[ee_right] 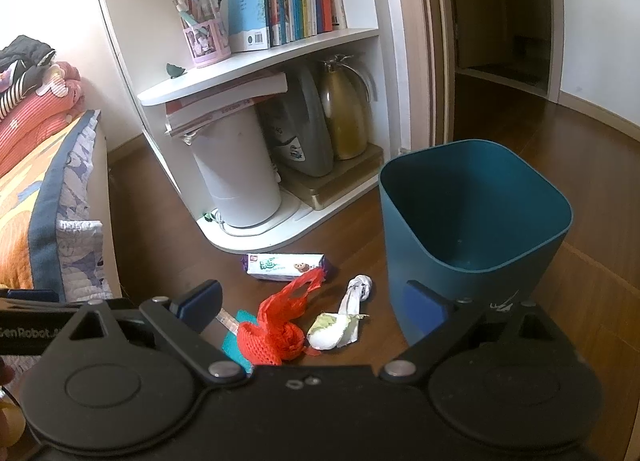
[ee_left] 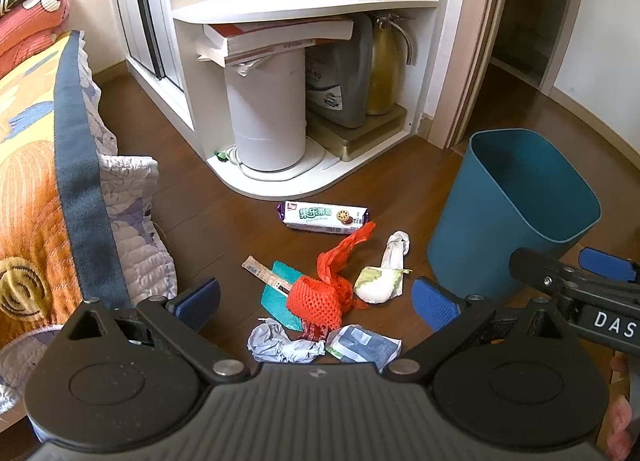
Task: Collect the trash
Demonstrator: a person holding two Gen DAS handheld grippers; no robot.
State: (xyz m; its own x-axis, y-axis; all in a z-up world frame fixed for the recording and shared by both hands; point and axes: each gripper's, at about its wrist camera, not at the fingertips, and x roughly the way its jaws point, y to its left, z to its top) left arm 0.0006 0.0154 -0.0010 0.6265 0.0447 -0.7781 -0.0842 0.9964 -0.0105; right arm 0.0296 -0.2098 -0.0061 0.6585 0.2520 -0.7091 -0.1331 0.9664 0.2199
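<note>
Trash lies scattered on the dark wood floor: a biscuit packet [ee_left: 325, 216] [ee_right: 285, 265], a red net bag [ee_left: 320, 297] [ee_right: 276, 331], a white crumpled wrapper [ee_left: 378, 285] [ee_right: 334, 329], a twisted white tissue [ee_left: 396, 249] [ee_right: 356, 295], a teal packet [ee_left: 278, 293], a grey crumpled paper [ee_left: 280, 343] and a dark flat pouch [ee_left: 362, 345]. A blue bin [ee_left: 516, 205] [ee_right: 472, 229] stands empty to the right. My left gripper [ee_left: 316, 305] is open above the pile. My right gripper [ee_right: 314, 307] is open too, holding nothing, and it shows at the right edge of the left wrist view.
A white shelf unit [ee_left: 304, 5] [ee_right: 260, 57] holds books, a white cylinder, a grey jug and a gold flask. A bed with an orange quilt [ee_left: 36, 181] [ee_right: 44, 189] runs along the left. A doorway [ee_right: 500, 21] opens behind the bin.
</note>
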